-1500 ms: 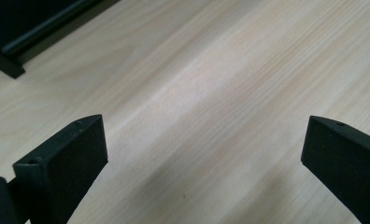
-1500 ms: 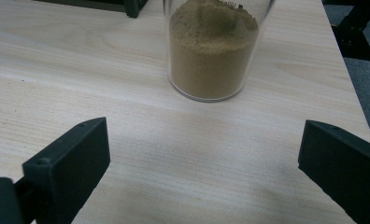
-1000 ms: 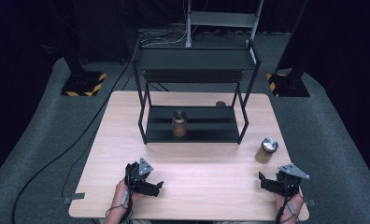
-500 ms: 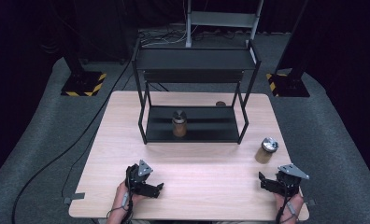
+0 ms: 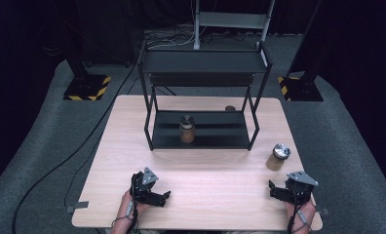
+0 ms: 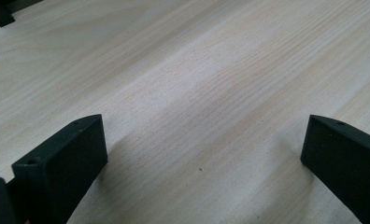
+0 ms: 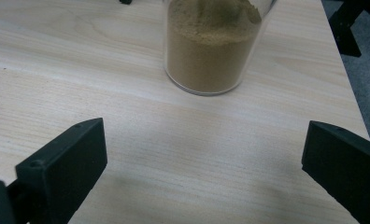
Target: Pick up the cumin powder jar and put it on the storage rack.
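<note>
Rack (image 5: 204,78) stands on far half of desk (image 5: 201,195). Jar (image 5: 186,129) on rack's bottom shelf, left of middle. Second jar (image 5: 278,157) on desk, right of rack, nearer front. Left tool (image 5: 152,192) front left; right tool (image 5: 287,190) front right, just before second jar.

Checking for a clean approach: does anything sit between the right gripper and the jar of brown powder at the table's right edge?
Nothing visible does. The right gripper has its jaws wide open, and bare table lies between them and the jar just ahead.
</note>
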Demonstrator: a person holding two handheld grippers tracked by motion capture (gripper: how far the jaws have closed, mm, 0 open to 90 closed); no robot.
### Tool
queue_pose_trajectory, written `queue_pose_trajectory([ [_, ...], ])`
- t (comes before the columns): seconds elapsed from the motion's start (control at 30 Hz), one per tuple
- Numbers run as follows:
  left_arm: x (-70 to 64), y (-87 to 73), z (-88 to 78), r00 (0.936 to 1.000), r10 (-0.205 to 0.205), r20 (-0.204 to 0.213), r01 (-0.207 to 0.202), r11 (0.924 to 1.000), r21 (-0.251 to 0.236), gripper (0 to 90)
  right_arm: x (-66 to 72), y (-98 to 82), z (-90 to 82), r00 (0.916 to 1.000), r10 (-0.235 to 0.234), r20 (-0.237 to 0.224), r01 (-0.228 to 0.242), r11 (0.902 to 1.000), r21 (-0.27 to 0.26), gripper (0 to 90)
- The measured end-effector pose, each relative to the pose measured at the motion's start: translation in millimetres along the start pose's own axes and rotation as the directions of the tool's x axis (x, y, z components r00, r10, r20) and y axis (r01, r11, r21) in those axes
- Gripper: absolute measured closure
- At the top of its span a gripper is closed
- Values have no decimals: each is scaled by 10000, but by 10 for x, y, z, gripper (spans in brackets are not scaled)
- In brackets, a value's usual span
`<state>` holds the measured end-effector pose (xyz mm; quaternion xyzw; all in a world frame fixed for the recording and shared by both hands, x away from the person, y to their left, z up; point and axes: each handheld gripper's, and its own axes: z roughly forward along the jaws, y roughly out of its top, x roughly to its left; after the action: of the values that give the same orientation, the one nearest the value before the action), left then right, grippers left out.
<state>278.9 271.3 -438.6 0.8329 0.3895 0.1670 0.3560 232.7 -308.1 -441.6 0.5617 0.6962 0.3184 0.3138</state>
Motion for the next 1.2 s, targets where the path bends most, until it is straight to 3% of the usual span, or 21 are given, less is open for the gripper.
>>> queue_pose_trajectory([
  [0.23, 47, 9, 10, 9997, 143, 192, -143, 9999, 2, 1, -85, 166, 17, 9997, 132, -216, -139, 9994, -331, 0],
  [0.37, 18, -1, 3, 9996, 280, 78, -279, 9996, -57, 0, -98, 286, 98, 10000, -31, -10, 31, 9989, -464, 0],
  [0.47, 57, 13, 12, 9997, 113, 223, -113, 9999, 18, 0, -121, 363, 173, 10000, -41, -30, 40, 9989, -467, 0],
  [0.73, 55, 13, 11, 9997, 119, 217, -119, 9999, 24, 0, -166, 531, 334, 9995, -214, -225, 204, 9989, -415, 0],
  [1.07, 50, 11, 11, 9997, 137, 201, -138, 9999, 10, 0, -195, 609, 478, 9991, -199, -369, 192, 9996, -201, 0],
  [1.2, 48, 10, 10, 9997, 133, 196, -133, 9999, 8, 0, -257, 573, 514, 9982, 52, -593, -69, 9996, -288, 101],
])
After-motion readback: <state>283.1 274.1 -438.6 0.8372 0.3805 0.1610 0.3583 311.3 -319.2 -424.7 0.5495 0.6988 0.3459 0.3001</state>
